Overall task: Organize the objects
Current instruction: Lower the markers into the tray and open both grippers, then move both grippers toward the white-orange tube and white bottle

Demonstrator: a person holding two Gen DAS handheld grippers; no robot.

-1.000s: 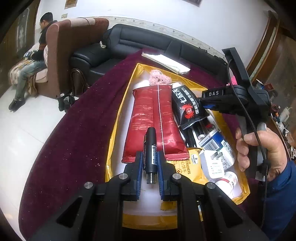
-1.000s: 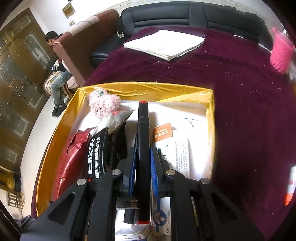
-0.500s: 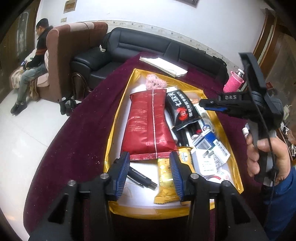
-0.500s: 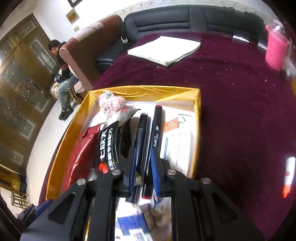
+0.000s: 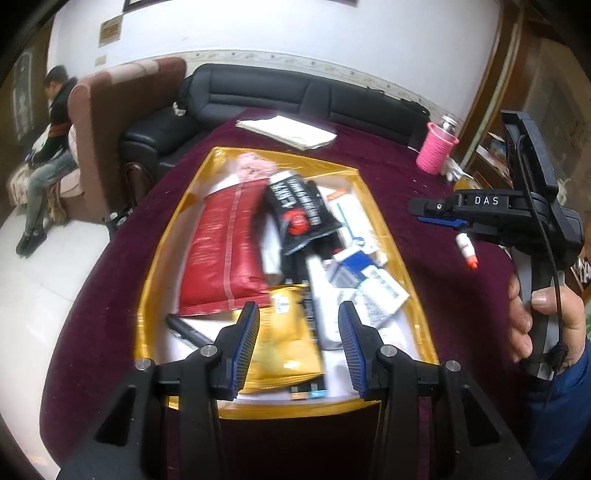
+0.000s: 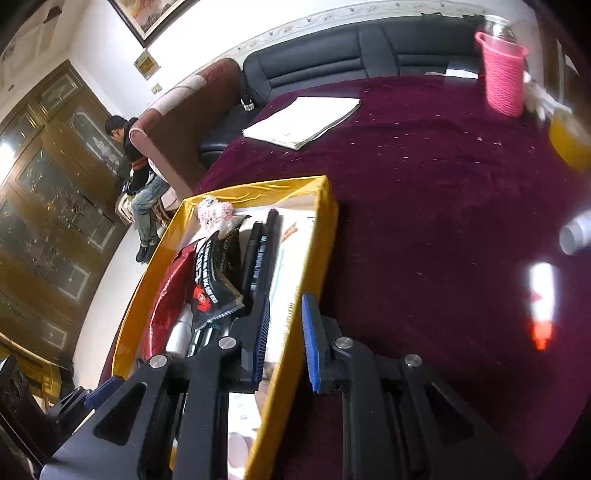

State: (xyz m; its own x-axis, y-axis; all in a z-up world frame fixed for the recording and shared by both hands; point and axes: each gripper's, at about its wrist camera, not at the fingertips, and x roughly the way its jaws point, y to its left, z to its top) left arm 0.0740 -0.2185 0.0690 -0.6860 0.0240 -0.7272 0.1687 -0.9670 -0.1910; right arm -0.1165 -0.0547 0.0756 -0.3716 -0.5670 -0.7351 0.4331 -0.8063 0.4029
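Tray (image 5: 373,199) crammed; left gripper (image 5: 297,345) jaws wide, right gripper (image 6: 283,338) jaws narrow, empty.

place: home living room | evidence: black leather sofa (image 5: 295,92); maroon upholstered armchair (image 5: 122,110) with a seated person (image 5: 48,147); framed picture (image 6: 147,14); ornate wooden doors (image 6: 48,206)

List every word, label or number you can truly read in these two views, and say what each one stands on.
"DAS": white letters on the right gripper, seen in the left wrist view.
Black snack packet: white characters and a red crab emblem, too blurred to read.
Black marker: white print, too small.
Blue and white box: labels blurred.
Yellow packet: print unreadable.
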